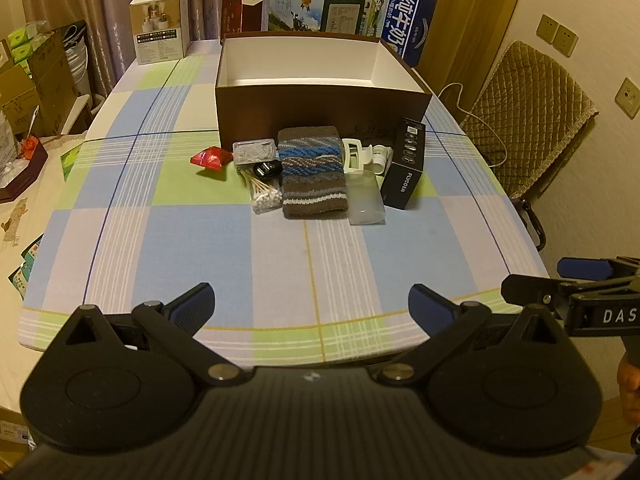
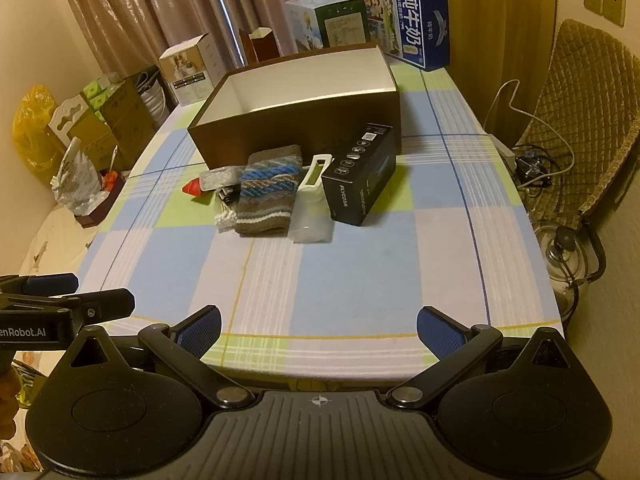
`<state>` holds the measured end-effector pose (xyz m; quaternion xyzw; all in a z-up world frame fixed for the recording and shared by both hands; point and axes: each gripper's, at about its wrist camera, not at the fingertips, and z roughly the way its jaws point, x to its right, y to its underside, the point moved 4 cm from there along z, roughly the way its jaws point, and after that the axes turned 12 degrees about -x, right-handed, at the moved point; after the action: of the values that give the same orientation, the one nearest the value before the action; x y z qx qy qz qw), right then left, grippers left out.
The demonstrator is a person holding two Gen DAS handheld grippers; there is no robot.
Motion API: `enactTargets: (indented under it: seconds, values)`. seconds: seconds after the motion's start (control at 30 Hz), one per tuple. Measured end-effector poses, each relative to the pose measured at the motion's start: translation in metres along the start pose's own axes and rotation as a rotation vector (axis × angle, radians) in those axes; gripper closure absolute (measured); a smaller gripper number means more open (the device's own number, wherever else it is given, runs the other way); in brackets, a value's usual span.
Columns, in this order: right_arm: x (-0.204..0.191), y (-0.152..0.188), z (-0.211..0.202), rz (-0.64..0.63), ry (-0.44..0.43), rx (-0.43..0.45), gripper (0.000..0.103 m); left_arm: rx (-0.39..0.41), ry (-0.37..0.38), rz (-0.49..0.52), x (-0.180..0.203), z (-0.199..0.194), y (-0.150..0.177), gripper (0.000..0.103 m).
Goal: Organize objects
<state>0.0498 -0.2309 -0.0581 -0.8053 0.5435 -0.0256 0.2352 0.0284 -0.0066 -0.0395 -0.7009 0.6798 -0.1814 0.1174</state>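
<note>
Hovering at the near edge of the table [image 1: 168, 240], both grippers sit low and well short of the clutter. The left gripper [image 1: 311, 304] has its jaws spread wide with nothing between them, and the right gripper [image 2: 319, 326] is likewise wide apart and empty; each shows at the margin of the other's view, side by side.

Past a bare stretch of checked cloth lies the pile to be sorted. Nearest is a clear plastic container [image 1: 366, 200], touching the striped knitted cloth [image 1: 313, 172] on its left. Left of the cloth is a bag of cotton swabs [image 1: 264, 196], with a small black item [image 1: 267, 170] and a clear packet [image 1: 255, 150] just behind it, and a red wrapper [image 1: 211, 158] off to the far left. On the right, a black carton [image 2: 362, 178] stands tilted beside a white plastic piece [image 1: 354, 154].

Directly behind the pile stands the open brown box [image 1: 320, 108], its white interior apparently empty as far as can be seen. Milk cartons [image 1: 396, 20] and other packages line the table's far end.

Judging by this, sorting has not begun: nothing seems to be in the box and both tools are free. The next move likely calls for reaching forward to an outlying piece, the black carton for the right side or the red wrapper for the left, closing on it and lifting it clear of the box wall.
</note>
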Motion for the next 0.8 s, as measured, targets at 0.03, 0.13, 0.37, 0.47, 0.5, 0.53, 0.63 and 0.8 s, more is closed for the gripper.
enactTargets:
  seconds: [0.03,0.13,0.37,0.47,0.5,0.53,0.63,0.8]
  values:
    - [-0.001,0.0,0.0,-0.001,0.0,-0.001,0.002,-0.002,0.001,-0.001,-0.001,0.001,-0.001,0.001]
    - [-0.003,-0.002,0.003,-0.004,-0.001,-0.006,0.002,-0.004,0.001,-0.007,-0.004,0.003,-0.004,0.001]
    - [-0.004,-0.007,0.006,-0.007,-0.003,-0.01,0.002,-0.005,0.002,-0.01,-0.005,0.003,-0.005,0.001]
    - [-0.004,-0.007,0.006,-0.007,-0.003,-0.011,0.002,-0.006,0.001,-0.01,-0.005,0.003,-0.006,0.001]
    - [-0.004,-0.006,0.006,-0.012,-0.005,-0.013,0.002,-0.006,0.001,-0.01,-0.005,0.003,-0.006,0.001]
    - [-0.003,-0.007,0.006,-0.012,-0.007,-0.013,0.002,-0.006,0.001,-0.011,-0.005,0.003,-0.006,0.001]
    - [-0.003,-0.008,0.007,-0.014,-0.01,-0.015,0.002,-0.006,0.001,-0.011,-0.005,0.004,-0.006,0.001]
    - [0.002,-0.011,0.008,-0.019,-0.018,-0.017,0.002,-0.008,-0.003,-0.016,-0.002,0.005,-0.008,0.001]
